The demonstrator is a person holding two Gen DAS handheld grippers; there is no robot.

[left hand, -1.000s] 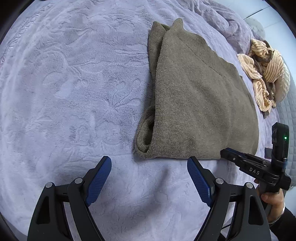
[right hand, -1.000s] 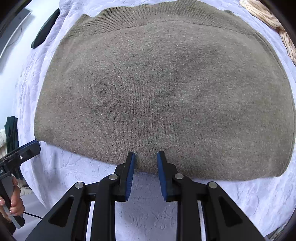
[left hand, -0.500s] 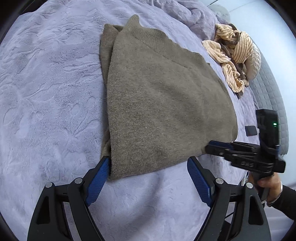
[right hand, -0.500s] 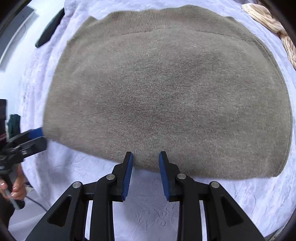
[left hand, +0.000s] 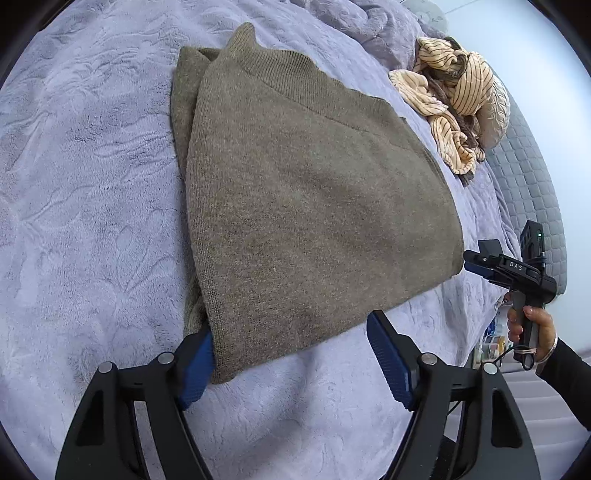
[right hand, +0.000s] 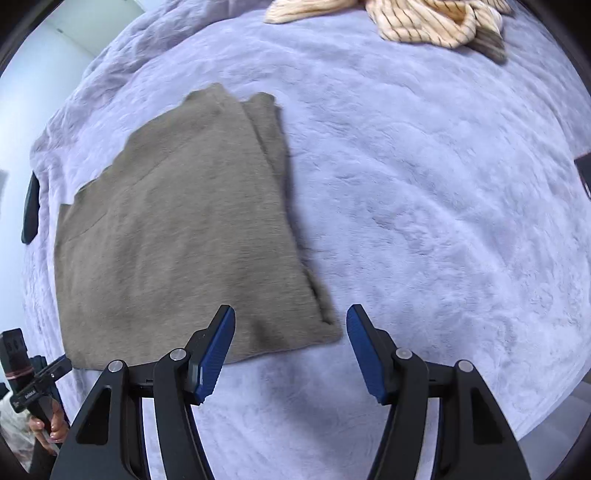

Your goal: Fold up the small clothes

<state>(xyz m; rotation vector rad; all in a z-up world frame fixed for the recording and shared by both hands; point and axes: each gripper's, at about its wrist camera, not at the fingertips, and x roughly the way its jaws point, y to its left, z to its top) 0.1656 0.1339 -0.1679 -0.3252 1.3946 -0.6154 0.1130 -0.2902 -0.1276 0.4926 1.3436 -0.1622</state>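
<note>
A brown knit sweater (left hand: 314, 206) lies folded flat on the lilac blanket (left hand: 85, 184). My left gripper (left hand: 295, 362) is open, and its jaws straddle the sweater's near corner, the left pad touching the folded edge. My right gripper (right hand: 291, 350) is open and empty, just in front of the sweater's (right hand: 184, 240) near right corner. The right gripper also shows in the left wrist view (left hand: 476, 262), beside the sweater's right corner. The left gripper's tip shows in the right wrist view (right hand: 55, 369) at the sweater's left corner.
A crumpled cream striped garment (left hand: 450, 96) lies at the far side of the bed, also in the right wrist view (right hand: 424, 22). A dark flat object (right hand: 31, 206) lies at the bed's left edge. The quilted mattress side (left hand: 528, 177) drops off at right.
My left gripper moved forward onto the sweater's near corner. My right gripper opened wide, drew back and swung to the sweater's right corner.
</note>
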